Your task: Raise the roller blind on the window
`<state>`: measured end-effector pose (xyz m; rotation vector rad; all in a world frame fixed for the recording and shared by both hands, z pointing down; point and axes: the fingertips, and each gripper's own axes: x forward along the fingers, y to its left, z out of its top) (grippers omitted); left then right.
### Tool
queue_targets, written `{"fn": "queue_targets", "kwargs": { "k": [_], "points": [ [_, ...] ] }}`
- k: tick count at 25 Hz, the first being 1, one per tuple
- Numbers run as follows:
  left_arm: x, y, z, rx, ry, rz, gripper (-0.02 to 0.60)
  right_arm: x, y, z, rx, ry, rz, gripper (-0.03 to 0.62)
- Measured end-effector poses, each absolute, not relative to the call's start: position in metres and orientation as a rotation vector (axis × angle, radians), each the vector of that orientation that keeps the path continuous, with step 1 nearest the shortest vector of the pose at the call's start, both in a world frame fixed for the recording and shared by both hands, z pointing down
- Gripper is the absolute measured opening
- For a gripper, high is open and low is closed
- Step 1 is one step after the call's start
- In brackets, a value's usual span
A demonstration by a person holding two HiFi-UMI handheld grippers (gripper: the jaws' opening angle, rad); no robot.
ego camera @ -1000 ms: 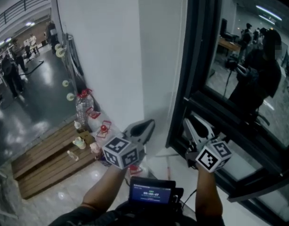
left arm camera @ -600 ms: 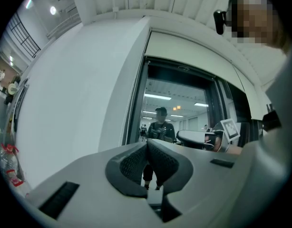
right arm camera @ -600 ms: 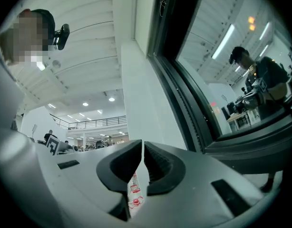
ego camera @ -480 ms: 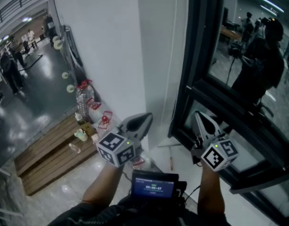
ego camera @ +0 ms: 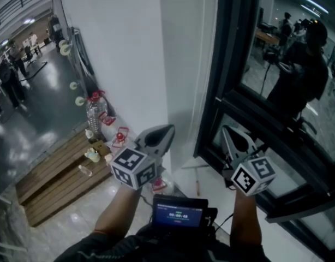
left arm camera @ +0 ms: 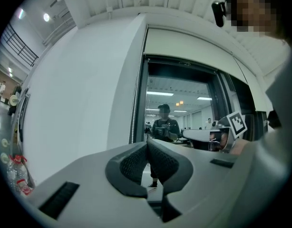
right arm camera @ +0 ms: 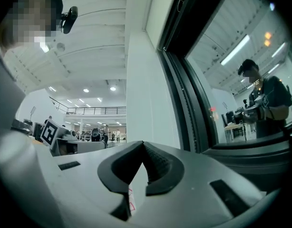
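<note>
Right claw (ego camera: 227, 131), wide second ago, has just been closing: tips meet, nothing between. Left claw (ego camera: 168, 131) pinched shut, empty. Both near chain (left arm camera: 132, 113), handy for pull; glass (ego camera: 287, 48) upper right bare.

Head camera steeply down; both gripper cameras level, close before the same window (ego camera: 282, 75)

Left tool (ego camera: 168, 131) closed; right tool (ego camera: 227, 130) just closing, empty.

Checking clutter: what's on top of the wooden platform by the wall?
A large clear bottle, small red and pale items; the left gripper covers a corner of the platform.
</note>
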<state>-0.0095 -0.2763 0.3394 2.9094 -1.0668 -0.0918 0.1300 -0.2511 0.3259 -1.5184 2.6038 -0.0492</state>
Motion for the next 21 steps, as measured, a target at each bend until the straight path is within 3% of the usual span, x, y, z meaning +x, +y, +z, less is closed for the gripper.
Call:
{"fn": "queue_targets", "kwargs": {
  "k": [21],
  "points": [
    [-0.0078, -0.2839, 0.3385, 2.901, -1.072, -0.090, -0.009, 0.1381, -0.2575, 0.3253, -1.549, 2.593, -0.056, 0.020]
  ]
}}
